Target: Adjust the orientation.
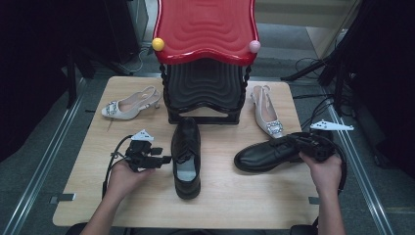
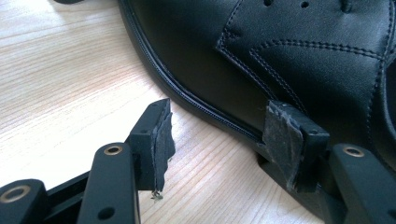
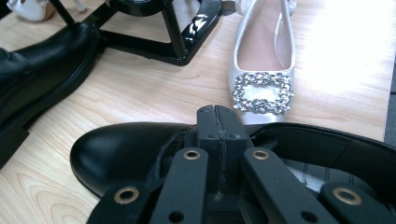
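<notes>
A black lace-up shoe (image 1: 186, 155) stands mid-table, toe toward the rack. My left gripper (image 1: 165, 159) is open at that shoe's left side; in the left gripper view (image 2: 219, 119) one pad (image 2: 282, 135) rests against the shoe's side (image 2: 280, 51) and the other pad (image 2: 159, 135) hovers over bare wood. The second black shoe (image 1: 264, 155) lies to the right, toe pointing left. My right gripper (image 1: 295, 143) is at its opening, jaws pressed together (image 3: 219, 114) on the upper above the toe (image 3: 116, 154).
A shoe rack with a red top shelf (image 1: 205, 24) and a black lower shelf (image 1: 205, 85) stands at the table's back. A pale buckled slingback (image 1: 128, 105) lies left of it; its mate (image 1: 266, 113) (image 3: 264, 70) lies on the right, just beyond the held shoe.
</notes>
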The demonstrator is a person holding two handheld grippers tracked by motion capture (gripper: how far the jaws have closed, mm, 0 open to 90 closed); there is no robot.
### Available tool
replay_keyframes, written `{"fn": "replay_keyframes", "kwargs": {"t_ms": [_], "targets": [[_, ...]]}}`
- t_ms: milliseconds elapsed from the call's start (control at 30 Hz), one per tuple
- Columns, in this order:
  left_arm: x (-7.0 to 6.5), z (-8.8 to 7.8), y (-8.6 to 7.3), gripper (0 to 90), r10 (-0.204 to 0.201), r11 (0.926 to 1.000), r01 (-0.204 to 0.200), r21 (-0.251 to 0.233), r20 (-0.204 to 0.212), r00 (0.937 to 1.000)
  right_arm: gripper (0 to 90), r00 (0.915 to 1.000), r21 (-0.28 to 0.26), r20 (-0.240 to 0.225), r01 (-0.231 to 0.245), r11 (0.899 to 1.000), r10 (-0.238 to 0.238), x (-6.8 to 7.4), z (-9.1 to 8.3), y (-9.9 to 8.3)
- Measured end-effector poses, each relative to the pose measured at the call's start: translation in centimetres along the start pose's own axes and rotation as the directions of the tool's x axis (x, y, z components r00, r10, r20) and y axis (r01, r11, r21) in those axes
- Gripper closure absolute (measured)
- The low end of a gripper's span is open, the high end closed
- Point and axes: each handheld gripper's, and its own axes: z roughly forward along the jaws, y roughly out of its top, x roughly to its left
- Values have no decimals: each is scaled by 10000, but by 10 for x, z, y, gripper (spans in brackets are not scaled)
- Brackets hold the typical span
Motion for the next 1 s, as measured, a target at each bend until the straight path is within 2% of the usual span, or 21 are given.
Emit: {"fn": "replay_keyframes", "kwargs": {"t_ms": [200,367,500,600,733,800,1000], "targets": [[0,1,0,425,75,10000,-75,54,7,10000,900,9984,-32,561,-61,10000,63,-11,-8,-6],[1,2,0,425,69,10000,-69,65,-22,10000,900,9963,-95,831,-230,9997,238,-22,-14,-11],[1,1,0,425,104,9999,-104,6,-34,9999,900,9951,211,944,-304,9993,283,-28,-9,-17],[1,1,0,425,143,9999,-143,25,-50,9999,900,9963,556,845,-229,9982,182,-26,0,-20],[1,1,0,425,137,9999,-137,6,-68,9999,900,9940,922,1086,25,9957,-125,-20,7,-22],[1,1,0,425,96,10000,-96,17,-43,9999,900,9964,922,837,52,9957,-130,-19,6,-22],[0,1,0,424,145,9999,-145,6,-113,9998,900,9971,1370,405,582,9889,-643,-5,14,-24]]}}
